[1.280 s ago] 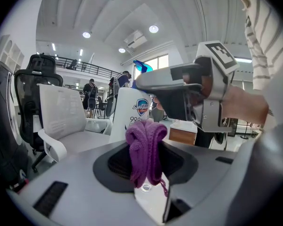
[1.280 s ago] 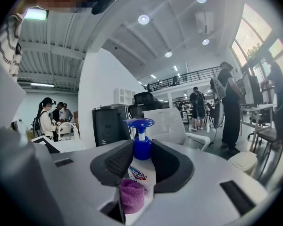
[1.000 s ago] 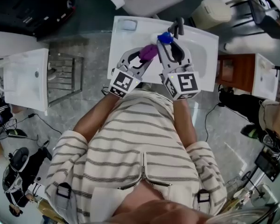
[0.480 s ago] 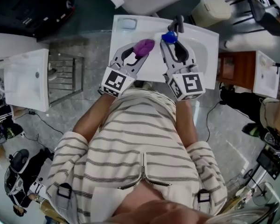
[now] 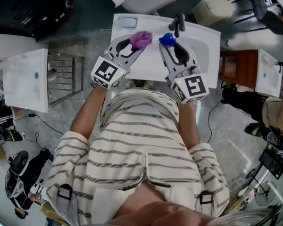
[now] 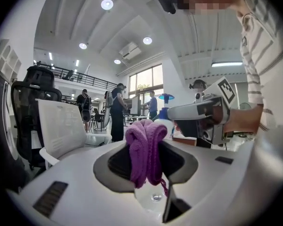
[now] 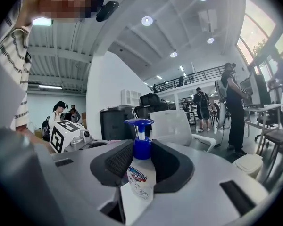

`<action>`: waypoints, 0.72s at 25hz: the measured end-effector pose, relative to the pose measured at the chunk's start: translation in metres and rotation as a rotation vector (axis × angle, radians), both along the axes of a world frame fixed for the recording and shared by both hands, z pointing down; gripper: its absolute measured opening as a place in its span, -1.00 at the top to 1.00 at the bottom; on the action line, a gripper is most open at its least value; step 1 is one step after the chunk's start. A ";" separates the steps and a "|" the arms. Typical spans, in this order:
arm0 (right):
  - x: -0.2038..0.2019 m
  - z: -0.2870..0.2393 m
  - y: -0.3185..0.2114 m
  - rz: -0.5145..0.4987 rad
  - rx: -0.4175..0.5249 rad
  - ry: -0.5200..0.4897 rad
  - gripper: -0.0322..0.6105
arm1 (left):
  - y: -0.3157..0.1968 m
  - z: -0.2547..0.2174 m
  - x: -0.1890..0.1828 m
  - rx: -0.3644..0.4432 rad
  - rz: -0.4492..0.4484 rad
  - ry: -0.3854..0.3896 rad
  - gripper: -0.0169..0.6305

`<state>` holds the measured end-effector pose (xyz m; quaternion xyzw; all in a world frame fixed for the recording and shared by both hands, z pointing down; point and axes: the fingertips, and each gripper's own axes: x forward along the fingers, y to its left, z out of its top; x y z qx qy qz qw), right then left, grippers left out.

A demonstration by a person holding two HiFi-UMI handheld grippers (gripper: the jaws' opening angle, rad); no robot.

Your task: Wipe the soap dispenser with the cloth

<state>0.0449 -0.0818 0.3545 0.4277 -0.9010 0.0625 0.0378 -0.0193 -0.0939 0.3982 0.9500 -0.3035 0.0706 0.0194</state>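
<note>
Left tongs [image 5: 138, 43] pinch a bunched purple cloth [image 6: 145, 149]; right tongs [image 7: 142, 154] clamp the soap dispenser [image 5: 166, 38] at its blue collar, bottle upright. Both are held over the white basin [image 5: 132, 65] near its far edge, cloth just left of the dispenser, a small gap between them. Dark faucet [image 5: 179, 24] sits right behind the dispenser at the far edge. Around: second white sink [image 5: 26, 79] and metal rack [image 5: 63, 76] to the left, beige bin [image 5: 212, 13] and wooden cabinet [image 5: 236, 72] to the right. Head view shows only the blue pump, the bottle being hidden by the tongs. Right gripper view shows the clear bottle and label, with the base cut off. Left gripper view adds a white chair [image 6: 61, 126] and standing people [image 6: 117, 112]; the cloth partly blocks the dispenser there.
</note>
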 end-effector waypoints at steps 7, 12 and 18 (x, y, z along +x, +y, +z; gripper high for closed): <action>-0.006 -0.007 0.009 -0.084 0.028 -0.001 0.49 | 0.001 -0.007 0.006 0.057 0.154 -0.055 0.53; -0.009 -0.009 0.015 -0.144 0.042 -0.001 0.49 | 0.006 -0.004 0.012 0.030 0.284 -0.044 0.54; -0.014 -0.015 0.022 -0.215 0.039 -0.035 0.49 | 0.012 -0.002 0.014 -0.020 0.447 -0.030 0.54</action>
